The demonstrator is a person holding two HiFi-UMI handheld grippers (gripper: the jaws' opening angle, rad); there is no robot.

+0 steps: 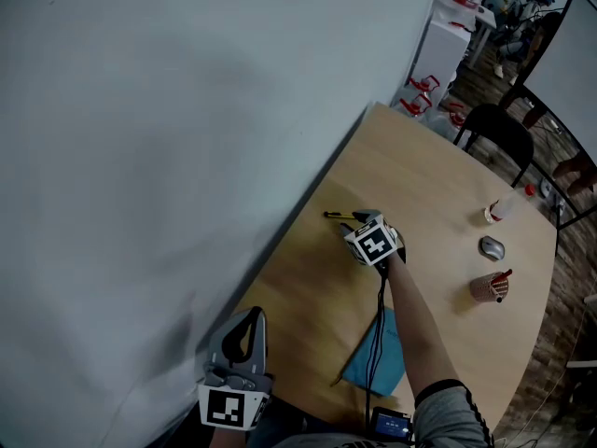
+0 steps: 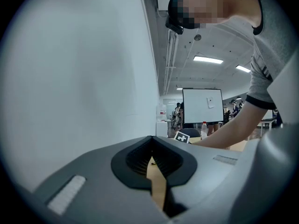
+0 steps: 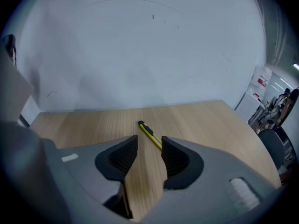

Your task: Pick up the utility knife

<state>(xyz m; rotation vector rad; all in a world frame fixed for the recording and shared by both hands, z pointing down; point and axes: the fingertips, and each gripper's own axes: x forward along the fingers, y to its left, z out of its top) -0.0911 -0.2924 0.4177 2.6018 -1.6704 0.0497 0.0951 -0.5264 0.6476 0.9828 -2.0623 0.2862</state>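
The utility knife lies flat on the worktop near the wall, with a bare strip of wood between it and the wall-side edge and loads of open wood farther from the wall. The right tongs are spread wide, tilted down, nothing pinched, knife just ahead toward the wall. The left tongs are closed on nothing, right alongside the wall.

The utility knife is yellow and black, the table pale wood grain, the cloth blue
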